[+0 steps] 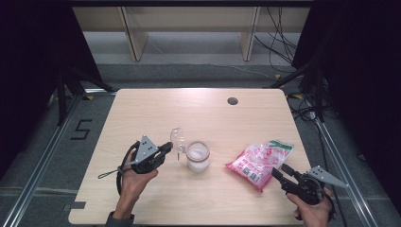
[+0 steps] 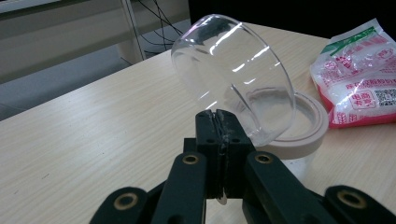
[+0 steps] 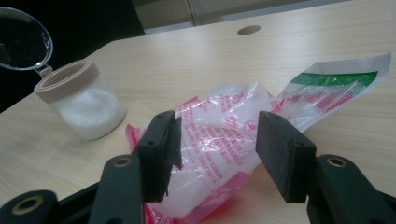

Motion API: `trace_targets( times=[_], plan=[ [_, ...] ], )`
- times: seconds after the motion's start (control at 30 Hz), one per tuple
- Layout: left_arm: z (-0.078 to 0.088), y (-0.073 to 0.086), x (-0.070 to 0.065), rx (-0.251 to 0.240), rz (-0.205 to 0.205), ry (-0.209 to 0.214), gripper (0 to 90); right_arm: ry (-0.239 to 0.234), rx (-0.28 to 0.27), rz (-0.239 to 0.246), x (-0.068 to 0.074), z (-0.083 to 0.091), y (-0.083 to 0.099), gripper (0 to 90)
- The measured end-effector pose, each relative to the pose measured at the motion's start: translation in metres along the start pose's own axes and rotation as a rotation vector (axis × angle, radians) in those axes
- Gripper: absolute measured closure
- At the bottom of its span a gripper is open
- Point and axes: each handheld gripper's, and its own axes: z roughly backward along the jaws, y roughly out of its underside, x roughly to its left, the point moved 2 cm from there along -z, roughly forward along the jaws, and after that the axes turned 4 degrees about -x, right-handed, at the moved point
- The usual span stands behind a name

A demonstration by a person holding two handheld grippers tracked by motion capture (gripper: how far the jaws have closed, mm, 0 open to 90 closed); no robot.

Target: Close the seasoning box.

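L hand (image 1: 134, 182) comes in from the bottom edge, forearm angled up, holding the left hand-held gripper (image 1: 165, 147) pointing right toward the jar (image 1: 197, 156); jaws pressed together, pinching the lid's (image 2: 233, 74) tab. R hand (image 1: 314, 208) sits low, right of the jar, its right hand-held gripper (image 1: 278, 173) aimed up-left, jaws apart astride the bag (image 3: 224, 135), pads not pressing.
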Motion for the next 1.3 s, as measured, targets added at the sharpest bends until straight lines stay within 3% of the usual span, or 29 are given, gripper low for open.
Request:
trace_targets(
  times=[0.03, 0.13, 0.33, 0.53, 1.1, 1.3],
  plan=[
    [0.0, 0.0, 0.0, -0.001, 0.004, 0.0, 87.9, -0.011, -0.029, 0.002, 0.0, -0.001, 0.0, 46.7],
    [-0.002, -0.002, -0.001, -0.01, 0.005, 0.005, 87.7, -0.015, -0.026, 0.037, -0.003, -0.001, 0.0, 45.7],
    [-0.003, -0.003, -0.004, -0.012, 0.004, 0.011, 87.1, -0.018, -0.013, 0.021, -0.002, 0.001, 0.0, 45.3],
    [-0.002, -0.004, -0.006, -0.015, 0.001, 0.012, 86.6, 0.0, -0.007, 0.063, -0.003, 0.001, 0.001, 45.2],
    [-0.009, -0.004, -0.019, -0.024, 0.012, 0.069, 84.9, -0.01, 0.004, 0.055, -0.002, 0.002, 0.001, 45.2],
    [-0.007, -0.003, -0.016, -0.022, 0.047, 0.078, 73.7, -0.017, -0.013, 0.055, -0.001, 0.001, 0.001, 45.2]
  ],
)
